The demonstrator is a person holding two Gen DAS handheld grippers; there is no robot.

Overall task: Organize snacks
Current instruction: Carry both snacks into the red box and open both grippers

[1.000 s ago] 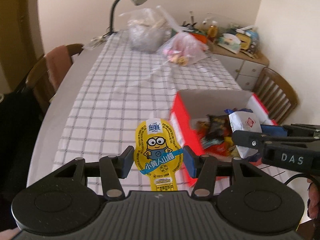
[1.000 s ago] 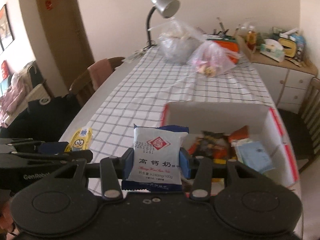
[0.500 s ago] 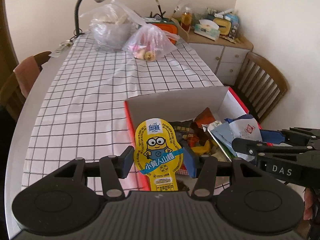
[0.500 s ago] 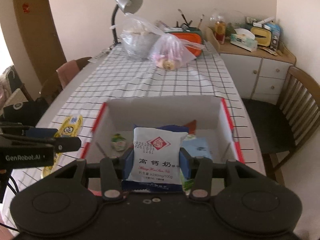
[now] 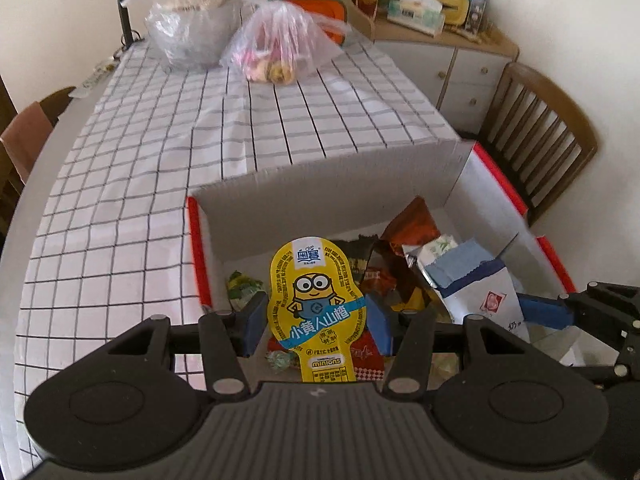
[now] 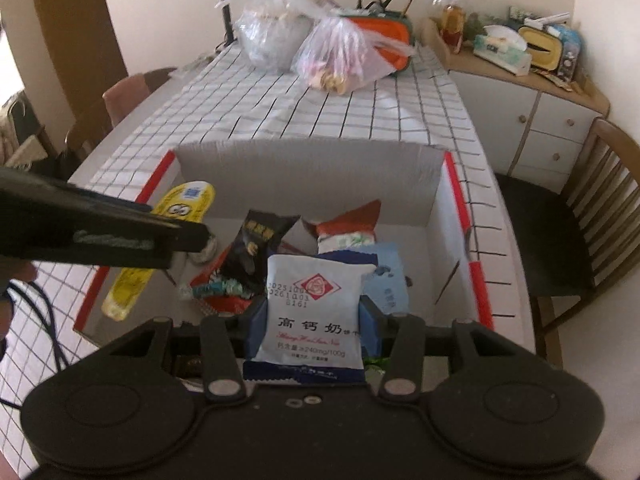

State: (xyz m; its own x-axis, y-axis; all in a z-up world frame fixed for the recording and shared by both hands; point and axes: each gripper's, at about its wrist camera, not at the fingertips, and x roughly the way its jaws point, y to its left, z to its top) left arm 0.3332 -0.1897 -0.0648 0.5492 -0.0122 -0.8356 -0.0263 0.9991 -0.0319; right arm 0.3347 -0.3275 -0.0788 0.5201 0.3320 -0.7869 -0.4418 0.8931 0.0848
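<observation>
Between the blue pads of the left hand-held gripper (image 5: pixel 316 322), a yellow Minions snack pouch (image 5: pixel 317 312) is standing upright, pinched at its sides and hanging over the left part of the open cardboard box (image 5: pixel 320 184). To its right, the right hand-held gripper (image 6: pixel 314 326) is clamping a white milk-tablet packet (image 6: pixel 314 316) the same way, upright over the box's near side. Both tools are pointing forward over the box, the left one lying across the right wrist view. Inside the box, loose snack packets (image 6: pixel 256 256) are lying jumbled together. The box is sitting on the checked tabletop (image 5: pixel 160 160), with two plastic bags (image 5: pixel 280 44) at its far end, near a wooden chair (image 5: pixel 540 120).
</observation>
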